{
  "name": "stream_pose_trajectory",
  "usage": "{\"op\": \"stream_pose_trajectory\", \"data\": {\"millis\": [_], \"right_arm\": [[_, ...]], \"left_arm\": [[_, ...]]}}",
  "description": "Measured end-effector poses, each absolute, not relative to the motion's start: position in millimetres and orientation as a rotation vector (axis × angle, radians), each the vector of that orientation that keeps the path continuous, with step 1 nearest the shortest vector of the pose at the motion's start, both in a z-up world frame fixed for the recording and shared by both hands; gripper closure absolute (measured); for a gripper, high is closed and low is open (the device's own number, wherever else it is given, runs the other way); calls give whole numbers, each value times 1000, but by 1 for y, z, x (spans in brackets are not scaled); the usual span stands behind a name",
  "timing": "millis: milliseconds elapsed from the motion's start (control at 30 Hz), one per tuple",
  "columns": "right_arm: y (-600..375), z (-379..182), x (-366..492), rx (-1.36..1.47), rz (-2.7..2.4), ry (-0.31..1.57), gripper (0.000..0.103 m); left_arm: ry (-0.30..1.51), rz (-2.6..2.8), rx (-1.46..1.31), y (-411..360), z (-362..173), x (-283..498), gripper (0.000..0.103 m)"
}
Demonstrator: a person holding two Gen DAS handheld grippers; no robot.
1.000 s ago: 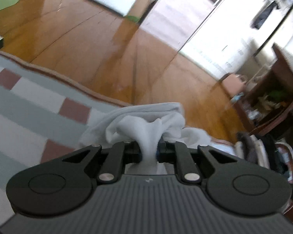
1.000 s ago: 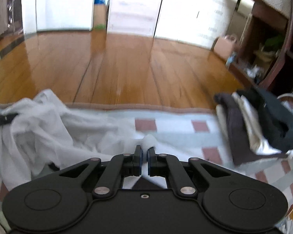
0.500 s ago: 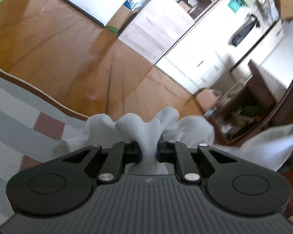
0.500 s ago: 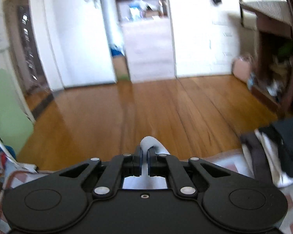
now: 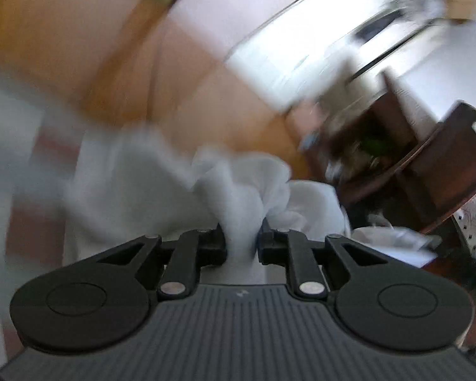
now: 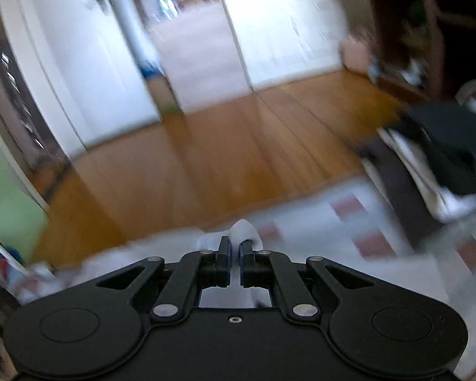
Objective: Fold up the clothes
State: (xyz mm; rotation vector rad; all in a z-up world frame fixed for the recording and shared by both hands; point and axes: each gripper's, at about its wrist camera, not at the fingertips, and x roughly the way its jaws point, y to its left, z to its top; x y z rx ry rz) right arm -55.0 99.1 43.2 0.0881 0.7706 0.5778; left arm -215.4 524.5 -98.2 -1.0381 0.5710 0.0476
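Note:
A white garment (image 5: 238, 187) bunches up between the fingers of my left gripper (image 5: 241, 238), which is shut on a thick fold of it; more of the cloth spreads to the left and right of the fingers. My right gripper (image 6: 234, 250) is shut on a thin edge of the same white garment (image 6: 246, 230), a small tuft showing above the fingertips. Both views are blurred by motion. The checked cloth surface (image 6: 349, 222) lies below and ahead of the right gripper.
A pile of dark and white clothes (image 6: 434, 155) sits at the right on the checked surface. A dark wooden chair (image 5: 444, 165) and shelving stand to the right. Wooden floor (image 6: 222, 158) stretches ahead to white doors (image 6: 89, 63).
Both grippers have kept swinging with the white garment held. The right view has tilted back down, so the checked surface shows again. The left view has turned and is strongly blurred.

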Motion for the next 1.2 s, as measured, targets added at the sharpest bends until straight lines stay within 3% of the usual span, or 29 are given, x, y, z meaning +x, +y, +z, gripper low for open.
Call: {"op": "stream_pose_trajectory", "data": {"millis": [200,400,433,500,567,667,833,900,933,1000,1067,1200], "right_arm": [[80,-77,-40,-113,477,1075,96],[80,-68,-27,-111,522,1034,84],[80,-62,-19,-61,534,1025,81],[82,-53,-1,57,564,1023,66],[95,-58,14,131,646,1063,52],[105,-77,24,226,708,1119,47],[112,-117,31,377,753,1209,46],[115,-133,34,438,771,1244,46],[116,-141,35,468,779,1261,46],[119,-157,38,530,796,1295,46],[120,-162,43,616,788,1268,36],[143,-184,54,569,723,1280,35]], "left_arm": [[814,191,-823,479,-117,-203,87],[766,211,-634,452,-90,-201,87],[751,201,-640,447,-87,-206,87],[748,212,-611,437,-76,-213,96],[798,298,-549,431,-63,-217,96],[857,409,-449,426,-38,-221,96],[773,438,-281,406,23,-213,88],[712,407,-280,402,39,-208,67],[691,384,-286,400,44,-203,63],[683,316,-305,398,45,-189,59],[699,260,-313,397,36,-166,58],[798,182,-289,400,-6,-97,54]]}}
